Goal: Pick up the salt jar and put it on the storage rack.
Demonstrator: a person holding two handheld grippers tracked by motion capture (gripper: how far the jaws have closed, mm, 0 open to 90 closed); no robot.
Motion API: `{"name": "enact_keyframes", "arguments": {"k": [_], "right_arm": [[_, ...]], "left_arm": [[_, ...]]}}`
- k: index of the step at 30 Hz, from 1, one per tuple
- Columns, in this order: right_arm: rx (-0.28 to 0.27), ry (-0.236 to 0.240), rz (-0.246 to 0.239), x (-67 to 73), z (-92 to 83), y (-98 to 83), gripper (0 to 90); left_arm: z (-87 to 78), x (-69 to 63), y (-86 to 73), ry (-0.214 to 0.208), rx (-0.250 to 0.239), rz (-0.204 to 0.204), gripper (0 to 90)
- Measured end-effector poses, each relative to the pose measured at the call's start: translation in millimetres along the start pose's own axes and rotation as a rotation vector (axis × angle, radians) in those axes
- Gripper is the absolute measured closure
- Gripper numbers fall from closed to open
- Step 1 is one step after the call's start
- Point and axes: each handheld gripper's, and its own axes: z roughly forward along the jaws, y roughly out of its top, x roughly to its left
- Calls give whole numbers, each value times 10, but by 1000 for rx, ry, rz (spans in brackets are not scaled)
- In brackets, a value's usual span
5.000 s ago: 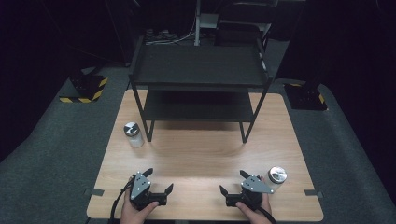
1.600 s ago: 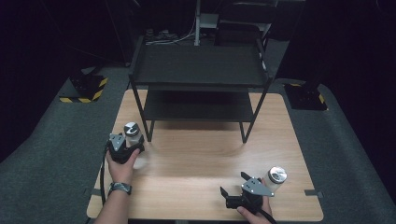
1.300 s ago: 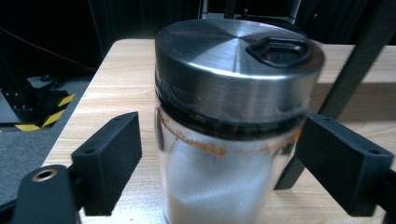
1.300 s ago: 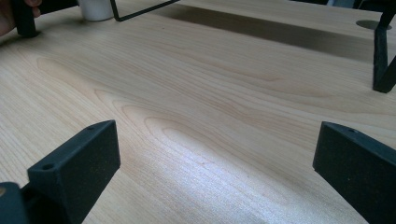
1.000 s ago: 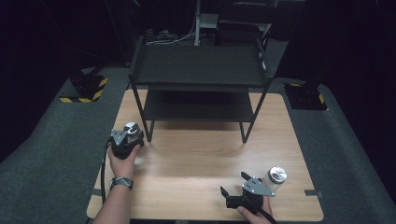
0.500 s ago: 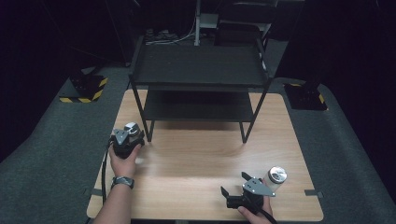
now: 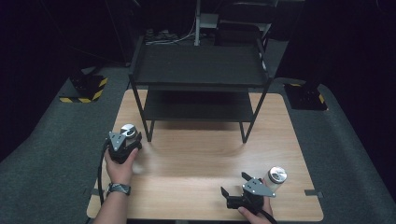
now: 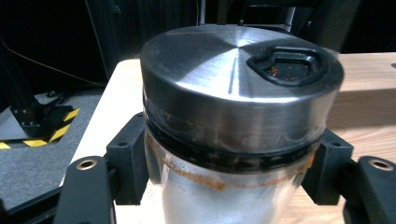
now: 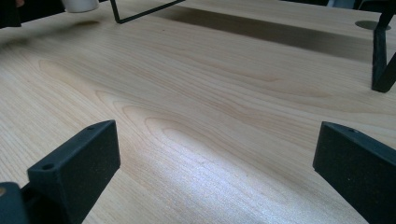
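The steel-lidded jar sits clamped in the left tongs, whose jaws have just closed onto its clear body under the lid, at the left edge of the worktop beside the front left leg of the black shelf rack. The right tongs rest near the front right with jaws spread wide and nothing between them, just beside a second lidded jar.

no readable text, labels, brands or numbers anywhere
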Motion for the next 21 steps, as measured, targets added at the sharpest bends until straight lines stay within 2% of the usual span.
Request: {"name": "enact_keyframes", "arguments": {"k": [8, 10, 13, 14, 17, 21], "right_arm": [[-5, 7, 8, -28, -9, -11, 3], [-7, 10, 8, -38, -11, -14, 3], [-9, 11, 9, -44, -15, -19, 3], [-9, 12, 9, -44, -16, -20, 3], [-11, 11, 10, -45, -19, -24, 3], [-11, 12, 11, -48, -20, -24, 3]], "left_arm": [[-219, -166, 46, -21, -30, 29, 309], [-273, -191, 49, -32, -36, 26, 309], [-352, -208, 8, -45, -53, -16, 310], [-380, -219, -5, -48, -54, -18, 309], [-473, -276, -3, -55, -41, 14, 309], [-569, -326, -6, -64, -62, 8, 310]]}}
